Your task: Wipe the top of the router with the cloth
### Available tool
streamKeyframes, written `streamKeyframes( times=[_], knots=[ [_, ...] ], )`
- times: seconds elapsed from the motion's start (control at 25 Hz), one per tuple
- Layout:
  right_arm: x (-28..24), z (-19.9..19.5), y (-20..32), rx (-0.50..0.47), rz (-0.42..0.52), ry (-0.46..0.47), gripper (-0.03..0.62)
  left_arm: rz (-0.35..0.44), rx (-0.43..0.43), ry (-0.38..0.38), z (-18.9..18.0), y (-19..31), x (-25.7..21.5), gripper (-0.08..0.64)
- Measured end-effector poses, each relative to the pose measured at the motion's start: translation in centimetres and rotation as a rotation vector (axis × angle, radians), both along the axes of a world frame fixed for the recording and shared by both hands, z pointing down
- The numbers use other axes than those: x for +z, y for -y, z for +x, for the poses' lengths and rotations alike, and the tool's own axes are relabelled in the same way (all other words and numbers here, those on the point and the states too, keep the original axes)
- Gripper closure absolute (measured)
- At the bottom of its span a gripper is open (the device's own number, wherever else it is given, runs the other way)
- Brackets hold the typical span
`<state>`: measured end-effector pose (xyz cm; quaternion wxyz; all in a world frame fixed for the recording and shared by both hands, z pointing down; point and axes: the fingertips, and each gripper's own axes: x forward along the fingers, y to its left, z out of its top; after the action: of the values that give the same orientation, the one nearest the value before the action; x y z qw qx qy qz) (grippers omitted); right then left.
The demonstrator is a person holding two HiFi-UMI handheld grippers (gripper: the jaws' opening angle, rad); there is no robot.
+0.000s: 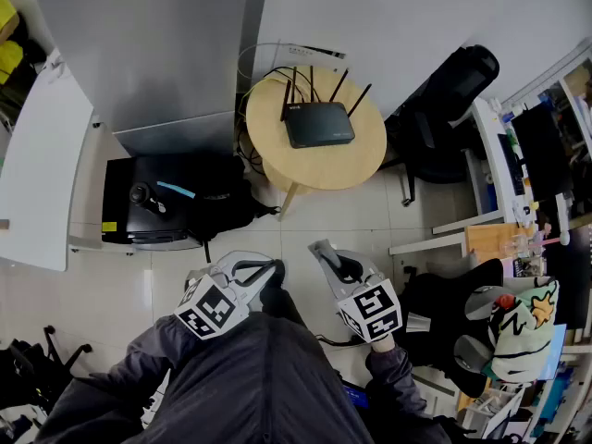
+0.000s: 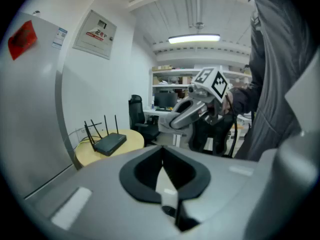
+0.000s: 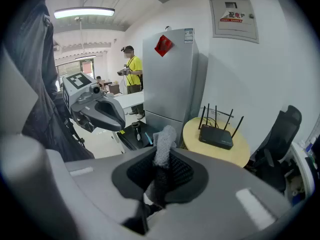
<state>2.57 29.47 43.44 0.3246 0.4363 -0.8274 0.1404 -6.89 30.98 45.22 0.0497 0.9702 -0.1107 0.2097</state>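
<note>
A fuzzy grey cloth (image 3: 164, 144) is clamped in the right claw (image 3: 161, 176), the left claw (image 2: 167, 184) clenched empty, both held well apart from the flat black router (image 1: 317, 124).

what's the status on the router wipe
Left tongs shut, empty. Right tongs shut on cloth. Router on round table, not yet reached. Nothing on it.

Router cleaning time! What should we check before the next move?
1. Cloth clamped in the right gripper: ok.
2. Router top free of clutter: ok.
3. Router lying flat on the round table: ok.
4. Cloth over the router: not ok, it is well short of the table.
5. Left gripper shut and empty: ok.
6. Cloth clean: cannot tell.
</note>
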Motion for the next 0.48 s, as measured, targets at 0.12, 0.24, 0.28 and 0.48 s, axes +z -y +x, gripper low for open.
streamKeyframes(
  times=[0.12,0.24,0.28,0.48],
  knots=[
    [0.1,0.5,1.8,-0.002,0.005,-0.002,0.555,-0.011,-0.051,-0.006,-1.3,2.5,0.1,0.56],
    [0.6,1.6,5.2,-0.009,0.001,-0.002,0.555,0.014,-0.075,-0.001,-1.2,6.1,0.0,0.56],
    [0.8,2.0,6.4,-0.013,-0.003,-0.002,0.555,0.017,-0.08,0.004,-0.8,7.2,0.1,0.56],
    [2.9,4.7,13.8,-0.065,-0.01,-0.001,0.555,0.002,-0.146,0.025,2.4,13.3,1.9,0.56]
  ],
)
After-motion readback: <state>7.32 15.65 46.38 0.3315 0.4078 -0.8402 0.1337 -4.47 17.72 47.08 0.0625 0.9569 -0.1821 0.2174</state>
